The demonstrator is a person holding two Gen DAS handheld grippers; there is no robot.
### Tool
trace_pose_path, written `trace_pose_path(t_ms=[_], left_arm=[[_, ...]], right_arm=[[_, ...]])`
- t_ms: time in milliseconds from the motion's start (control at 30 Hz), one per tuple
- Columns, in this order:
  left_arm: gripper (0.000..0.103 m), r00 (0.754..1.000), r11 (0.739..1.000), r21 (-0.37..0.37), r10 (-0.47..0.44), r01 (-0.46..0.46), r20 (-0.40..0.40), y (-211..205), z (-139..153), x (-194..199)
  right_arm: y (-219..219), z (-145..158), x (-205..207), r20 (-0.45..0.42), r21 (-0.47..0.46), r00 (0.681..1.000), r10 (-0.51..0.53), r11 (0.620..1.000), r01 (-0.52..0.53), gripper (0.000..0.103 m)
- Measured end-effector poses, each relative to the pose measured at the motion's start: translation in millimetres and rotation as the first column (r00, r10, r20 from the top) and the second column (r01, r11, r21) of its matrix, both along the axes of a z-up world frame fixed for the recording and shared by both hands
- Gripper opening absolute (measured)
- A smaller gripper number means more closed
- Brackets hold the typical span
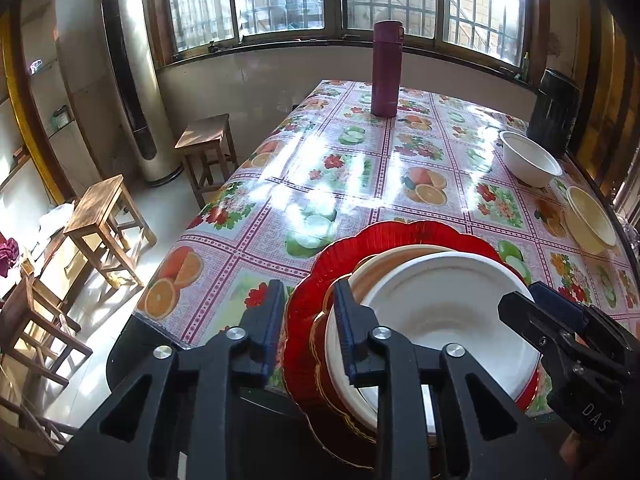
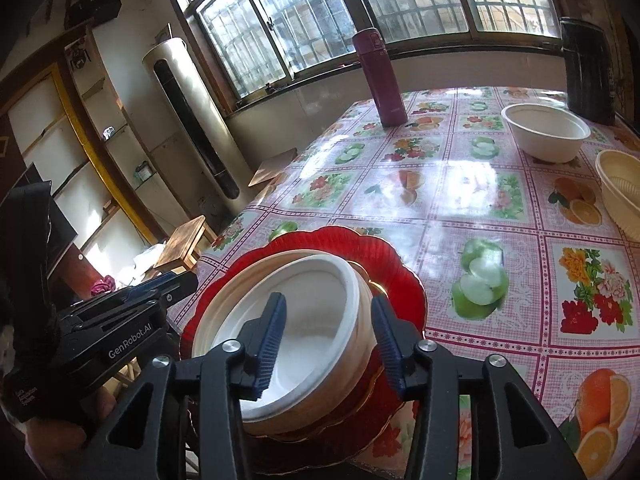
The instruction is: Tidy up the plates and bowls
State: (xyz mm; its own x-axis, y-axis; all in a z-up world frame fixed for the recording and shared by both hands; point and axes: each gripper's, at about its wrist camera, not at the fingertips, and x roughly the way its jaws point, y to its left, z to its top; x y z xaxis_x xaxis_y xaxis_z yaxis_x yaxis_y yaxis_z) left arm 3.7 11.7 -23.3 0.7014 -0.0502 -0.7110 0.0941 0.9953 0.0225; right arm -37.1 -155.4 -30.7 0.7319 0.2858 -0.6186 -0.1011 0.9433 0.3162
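Observation:
A stack stands at the table's near edge: a red scalloped plate [image 1: 400, 236] [image 2: 360, 252], smaller plates on it, and a white bowl [image 1: 436, 304] [image 2: 304, 308] on top. My left gripper [image 1: 308, 320] is open, its fingers astride the left rims of the stack. My right gripper [image 2: 330, 340] is open, its fingers astride the right wall of the white bowl; it shows in the left wrist view [image 1: 560, 328] at the bowl's right. A second white bowl [image 1: 530, 162] [image 2: 546, 130] and a cream bowl [image 1: 592, 220] [image 2: 622, 196] sit at the far right.
The table has a glossy fruit-print cloth [image 1: 340, 168] [image 2: 480, 200]. A maroon flask [image 1: 387, 68] [image 2: 380, 76] stands at the far end, a dark container [image 1: 554, 110] [image 2: 588, 68] at the far right. Wooden stools [image 1: 104, 224] stand on the floor to the left.

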Motion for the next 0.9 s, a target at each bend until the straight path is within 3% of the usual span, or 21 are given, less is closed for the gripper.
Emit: trace_pose_path(t_ms=[33, 133, 300, 367, 467, 533, 633, 900], left_arm=[[0.053, 1.0, 1.0, -0.003, 0.003, -0.003, 0.015, 1.7, 2.2, -2.5], [0.075, 0.993, 0.999, 0.007, 0.031, -0.032, 0.113, 6.3, 13.0, -17.0], [0.084, 0.957, 0.998, 0.032, 0.041, -0.053, 0.286, 10.9, 33.9, -44.2], [0.084, 0.942, 0.999, 0.012, 0.038, -0.045, 0.335, 13.0, 42.0, -55.6], [0.089, 0.908, 0.999, -0.019, 0.035, -0.029, 0.417, 14.1, 55.9, -73.4], [0.101, 0.878, 0.999, -0.042, 0.03, -0.011, 0.477, 14.3, 65.1, -87.6], [0.103, 0.842, 0.996, -0.078, 0.012, 0.036, 0.54, 15.8, 78.2, -102.5], [0.103, 0.867, 0.947, -0.177, -0.157, 0.268, 0.474, -17.4, 90.5, -104.6]], right_arm=[[2.7, 2.8, 0.1, 0.016, -0.022, 1.0, 0.004, 1.0, -0.003, 0.058], [10.4, 13.9, -3.6, 0.069, -0.067, 0.997, 0.036, 0.997, -0.032, 0.061], [19.6, 36.2, -24.2, 0.232, -0.122, 0.968, 0.094, 0.99, -0.067, 0.087], [21.7, 44.9, -32.7, 0.294, -0.146, 0.95, 0.106, 0.987, -0.065, 0.09], [20.5, 57.6, -47.4, 0.384, -0.159, 0.916, 0.116, 0.986, -0.058, 0.103], [14.9, 65.6, -57.2, 0.444, -0.148, 0.889, 0.112, 0.988, -0.051, 0.103], [0.8, 76.3, -69.4, 0.495, -0.109, 0.863, 0.1, 0.993, -0.052, 0.103], [-69.3, 93.4, -102.5, 0.548, -0.018, 0.834, -0.068, 0.996, 0.092, 0.103]])
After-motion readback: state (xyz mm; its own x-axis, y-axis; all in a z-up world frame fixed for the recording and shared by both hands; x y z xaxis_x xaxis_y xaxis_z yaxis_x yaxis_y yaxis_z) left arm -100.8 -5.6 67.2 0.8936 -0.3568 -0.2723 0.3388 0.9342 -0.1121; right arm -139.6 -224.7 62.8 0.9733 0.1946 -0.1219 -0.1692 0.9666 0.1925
